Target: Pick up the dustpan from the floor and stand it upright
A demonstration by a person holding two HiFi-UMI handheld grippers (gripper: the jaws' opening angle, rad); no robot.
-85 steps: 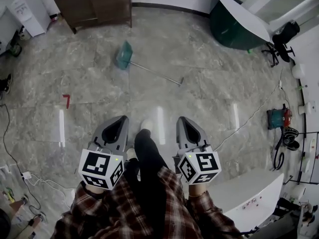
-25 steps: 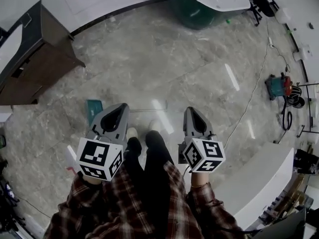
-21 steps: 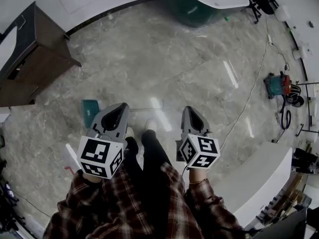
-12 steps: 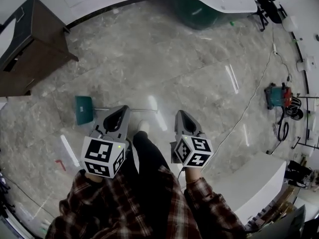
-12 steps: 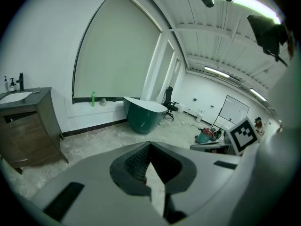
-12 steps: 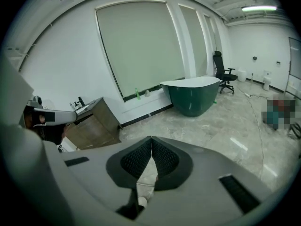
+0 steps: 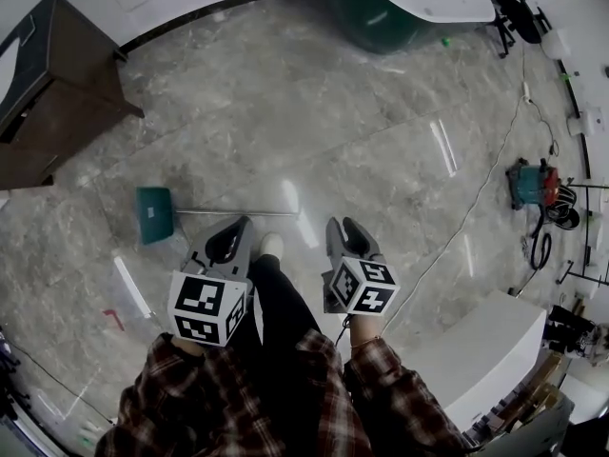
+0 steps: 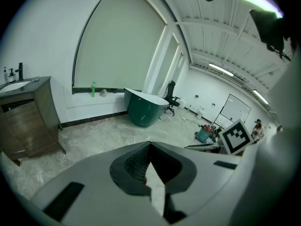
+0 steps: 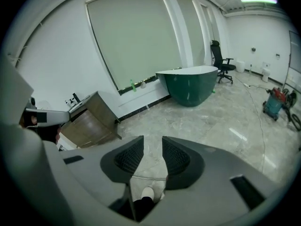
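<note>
The dustpan lies flat on the marble floor in the head view, its teal pan (image 7: 154,214) at the left. Its thin metal handle (image 7: 238,211) runs right, just beyond both grippers' tips. My left gripper (image 7: 244,222) hovers near the handle's middle, and in the left gripper view its jaws (image 8: 149,145) meet at the tip, shut and empty. My right gripper (image 7: 343,225) is a little right of the handle's end. Its jaws have just been opening and stand apart (image 9: 153,138) with nothing between them. The handle (image 9: 148,178) and a shoe show through the gap.
A dark wooden cabinet (image 7: 48,93) stands at the far left and a green tub (image 7: 381,12) at the back. A white counter (image 7: 476,350) is close on the right. A small vacuum (image 7: 531,184) and cables lie at the right. The person's shoe (image 7: 271,246) is between the grippers.
Both grippers have dropped lower and closer to the floor and handle. The right gripper's jaws went from shut to apart. The dustpan has come fully into view at the left.
</note>
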